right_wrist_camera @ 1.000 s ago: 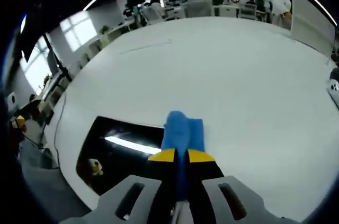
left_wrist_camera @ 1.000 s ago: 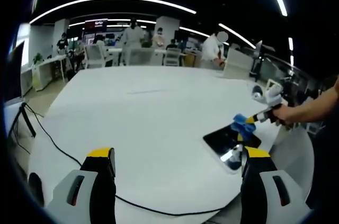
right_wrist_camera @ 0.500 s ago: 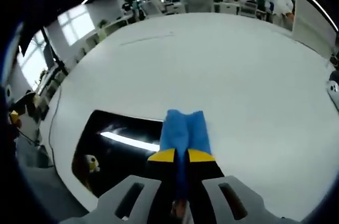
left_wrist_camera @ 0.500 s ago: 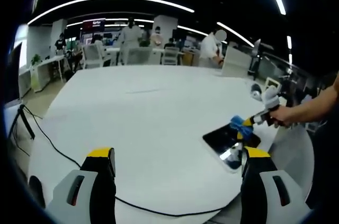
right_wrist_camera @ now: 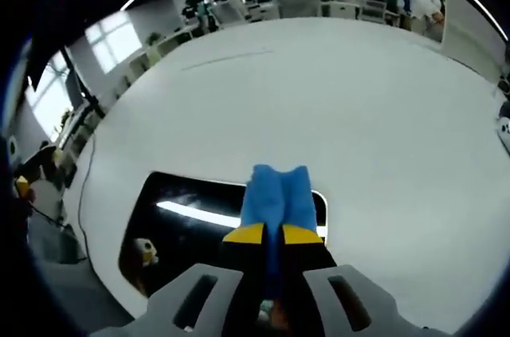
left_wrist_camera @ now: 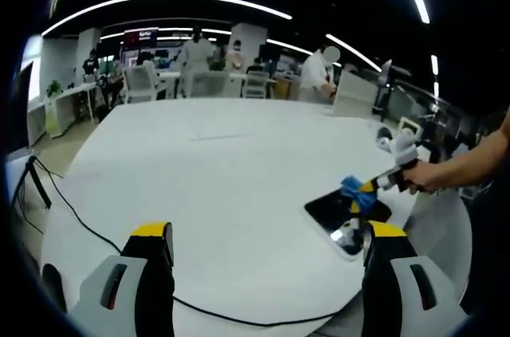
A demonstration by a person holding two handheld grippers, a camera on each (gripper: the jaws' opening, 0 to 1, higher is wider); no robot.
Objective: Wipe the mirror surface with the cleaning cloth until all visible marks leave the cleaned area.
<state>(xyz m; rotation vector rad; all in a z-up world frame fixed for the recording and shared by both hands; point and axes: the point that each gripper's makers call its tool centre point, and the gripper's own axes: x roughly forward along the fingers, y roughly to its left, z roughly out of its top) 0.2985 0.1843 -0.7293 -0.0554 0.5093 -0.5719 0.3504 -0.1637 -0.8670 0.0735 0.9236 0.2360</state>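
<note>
A dark rectangular mirror (right_wrist_camera: 187, 229) lies flat near the edge of a big white round table (right_wrist_camera: 335, 106). My right gripper (right_wrist_camera: 272, 235) is shut on a blue cleaning cloth (right_wrist_camera: 275, 193), which rests over the mirror's right part. In the left gripper view the mirror (left_wrist_camera: 335, 211) sits at the right, with the blue cloth (left_wrist_camera: 354, 191) on it, held by the right gripper (left_wrist_camera: 373, 186) in a person's hand (left_wrist_camera: 426, 176). My left gripper (left_wrist_camera: 267, 241) is open, well back from the mirror, with nothing between its jaws.
A black cable (left_wrist_camera: 88, 221) runs over the table's left side and along its near edge. A small white object (left_wrist_camera: 386, 142) lies at the table's far right. Chairs, desks and several people (left_wrist_camera: 199, 54) stand beyond the table.
The right gripper has slid the blue cloth from the mirror's right edge further onto the glass. The left gripper has stayed put.
</note>
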